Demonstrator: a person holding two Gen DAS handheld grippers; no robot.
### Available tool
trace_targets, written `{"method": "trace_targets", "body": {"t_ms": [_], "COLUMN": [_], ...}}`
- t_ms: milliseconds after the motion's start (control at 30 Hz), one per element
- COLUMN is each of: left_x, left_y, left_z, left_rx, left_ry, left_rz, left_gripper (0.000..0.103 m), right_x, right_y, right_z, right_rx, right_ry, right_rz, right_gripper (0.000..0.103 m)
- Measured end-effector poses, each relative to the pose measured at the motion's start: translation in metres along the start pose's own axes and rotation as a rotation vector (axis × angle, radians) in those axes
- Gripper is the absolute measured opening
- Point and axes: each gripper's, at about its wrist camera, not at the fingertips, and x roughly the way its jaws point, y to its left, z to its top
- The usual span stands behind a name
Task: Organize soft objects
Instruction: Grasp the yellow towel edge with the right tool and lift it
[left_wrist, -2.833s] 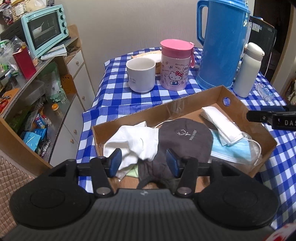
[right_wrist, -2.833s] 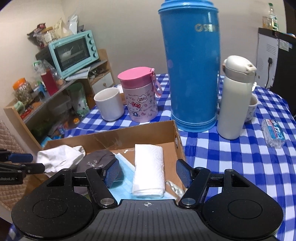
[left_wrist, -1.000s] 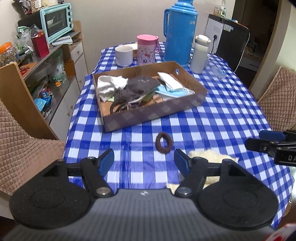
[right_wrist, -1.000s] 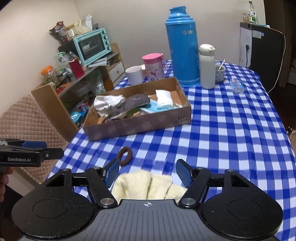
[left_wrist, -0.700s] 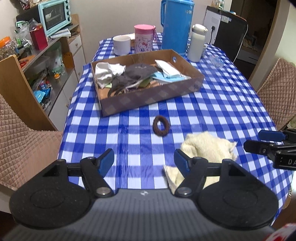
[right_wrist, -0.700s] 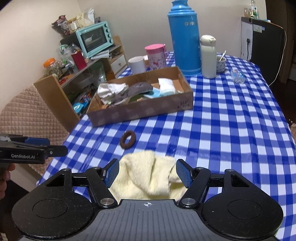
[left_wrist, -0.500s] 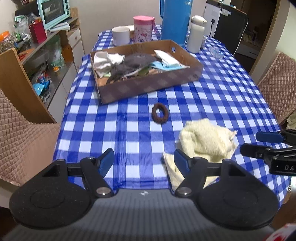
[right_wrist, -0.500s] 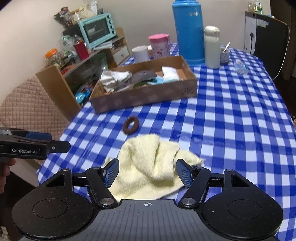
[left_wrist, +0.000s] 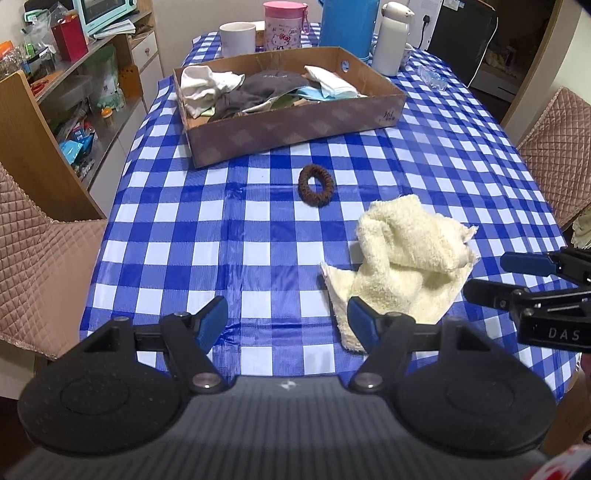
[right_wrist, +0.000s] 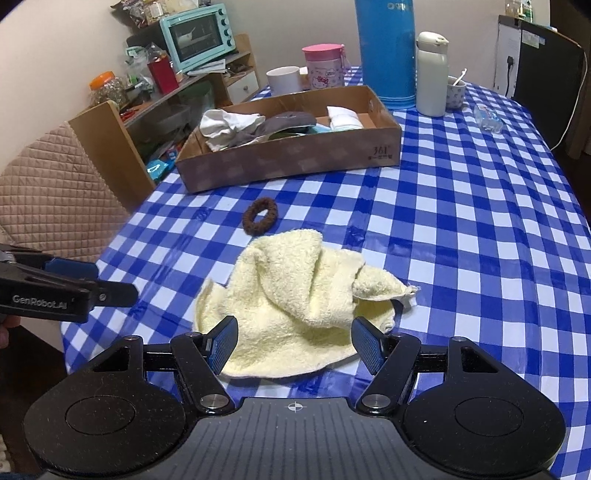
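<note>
A crumpled cream towel (left_wrist: 402, 254) (right_wrist: 299, 295) lies on the blue checked tablecloth near the front edge. A brown hair scrunchie (left_wrist: 316, 180) (right_wrist: 259, 215) lies between it and a cardboard box (left_wrist: 295, 129) (right_wrist: 295, 162) that holds a white cloth, a grey cap, a blue face mask and a folded white towel. My left gripper (left_wrist: 288, 319) is open and empty, above the table's front edge, left of the towel. My right gripper (right_wrist: 295, 339) is open and empty, just in front of the towel.
Behind the box stand a white mug (left_wrist: 237, 37), a pink cup (left_wrist: 283, 25), a blue thermos (right_wrist: 386, 51) and a white bottle (right_wrist: 431, 74). Quilted chairs (left_wrist: 40, 258) (left_wrist: 554, 155) stand at both sides. A cluttered shelf with a teal oven (right_wrist: 197, 37) is at left.
Both grippers have pulled back from the box toward the table's front edge. The towel and scrunchie, unseen at first, have come into view and now lie close in front.
</note>
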Motion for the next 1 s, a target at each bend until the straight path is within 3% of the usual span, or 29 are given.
{"method": "trace_targets", "body": {"t_ms": [433,567,667,867,1000], "left_x": [0.017,0.021,0.024,0.028,0.028], "left_y": [0.005,0.005,0.005,0.002,0.001], "left_z": [0.005,0.007,0.009,0.014,0.019], "left_rx": [0.005,0.009,0.014,0.027,0.037], "left_ry": [0.021,0.025,0.024,0.018,0.004], "left_rz": [0.018,0.015,0.012,0.005,0.004], "left_gripper": [0.069,0.069,0.069,0.069,0.068], "right_x": [0.052,0.060,0.058,0.045,0.024], "right_y": [-0.015,-0.017,-0.021,-0.024,-0.030], "right_z": [-0.002,-0.001,0.001,0.008,0.018], "right_rx": [-0.050,-0.048,-0.048,-0.034,-0.008], "right_ry": [0.020,0.025,0.012,-0.024,-0.103], "right_rz": [-0.050,-0.044,-0.043,-0.040,-0.054], "right_gripper": [0.067,0.038,0.028,0.019,0.016]}}
